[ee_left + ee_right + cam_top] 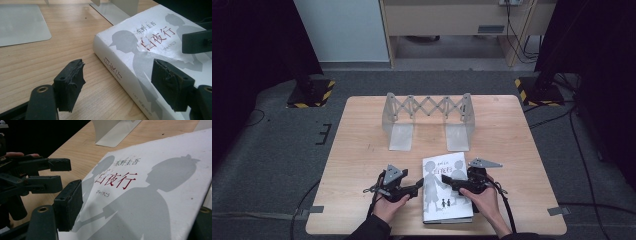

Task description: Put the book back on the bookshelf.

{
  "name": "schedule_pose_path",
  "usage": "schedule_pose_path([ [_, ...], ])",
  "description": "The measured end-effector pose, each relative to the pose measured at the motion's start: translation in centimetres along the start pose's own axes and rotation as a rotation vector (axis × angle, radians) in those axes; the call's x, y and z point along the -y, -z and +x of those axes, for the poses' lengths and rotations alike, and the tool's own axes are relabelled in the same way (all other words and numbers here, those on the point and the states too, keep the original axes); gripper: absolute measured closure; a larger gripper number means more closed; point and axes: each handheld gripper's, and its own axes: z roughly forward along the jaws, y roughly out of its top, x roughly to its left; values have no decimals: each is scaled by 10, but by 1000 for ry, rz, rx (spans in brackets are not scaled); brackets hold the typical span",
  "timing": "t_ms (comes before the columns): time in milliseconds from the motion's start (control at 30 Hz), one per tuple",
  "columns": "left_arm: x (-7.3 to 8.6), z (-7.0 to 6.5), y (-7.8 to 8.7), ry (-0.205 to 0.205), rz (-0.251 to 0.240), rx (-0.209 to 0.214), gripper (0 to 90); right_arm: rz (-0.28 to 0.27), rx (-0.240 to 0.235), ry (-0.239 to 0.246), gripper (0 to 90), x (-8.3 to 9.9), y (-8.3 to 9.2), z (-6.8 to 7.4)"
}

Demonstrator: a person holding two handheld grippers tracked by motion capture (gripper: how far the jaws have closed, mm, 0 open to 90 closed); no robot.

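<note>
A white hardcover book (438,200) with grey silhouettes and red characters lies flat near the table's front edge. My left gripper (418,188) rests just left of it and is open. In the left gripper view the book's spine corner (117,57) sits between the left gripper's (120,86) spread jaws. My right gripper (447,181) reaches over the cover from the right. In the right gripper view the right gripper (135,220) is open, the cover (150,195) fills the gap, and the book's edge partly hides the right-hand jaw. The left gripper (53,175) stands open beyond the book.
A grey metal expanding book rack (428,107) stands at the back middle of the wooden table (362,150), with two flat base plates (401,136) pointing towards me. One plate (20,23) lies close ahead of the left gripper. Black stands and cables are on the floor.
</note>
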Motion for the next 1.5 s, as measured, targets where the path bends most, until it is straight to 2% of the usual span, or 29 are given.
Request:
schedule_pose_path([
  [167, 0, 0, 0, 2, -2, 2, 255, -10, 8, -16, 365, 1, 1, -2],
  [300, -1, 1, 0, 12, -12, 14, 256, 1, 8, -71, 480, 0, 4, -7],
  [400, -1, 2, 0, 20, -15, 20, 255, 7, 10, -97, 516, -1, 5, -8],
  [533, -2, 3, 0, 32, -20, 30, 256, 5, 5, -107, 542, -1, 5, -8],
  [567, -2, 3, 1, 33, -22, 33, 256, -7, -1, -132, 574, -2, 6, -9],
  [733, -3, 2, 1, 37, -30, 47, 255, -20, -1, -151, 616, -3, 8, -7],
  [833, -3, 2, -1, 40, -28, 56, 255, -38, -6, -179, 661, -6, 10, -5],
  [1033, -3, 2, -3, 57, -27, 77, 253, -57, -13, -176, 692, -8, 12, -2],
  [1133, -3, 0, -5, 68, -31, 103, 249, -70, -26, -168, 714, -10, 14, 0],
  [1167, -3, 0, -6, 80, -32, 126, 241, -82, -40, -170, 726, -11, 16, 1],
  [1267, -2, -1, -8, 89, -31, 144, 231, -95, -55, -172, 734, -12, 18, 2],
  [1400, 1, -3, -13, 83, -12, 167, 208, -114, -74, -149, 749, -14, 21, 5],
  [1467, 2, -5, -15, 72, -4, 178, 157, -123, -92, -138, 769, -15, 22, 7],
  [1500, 2, -6, -16, 85, -12, 194, 157, -123, -92, -138, 769, -15, 22, 7],
])
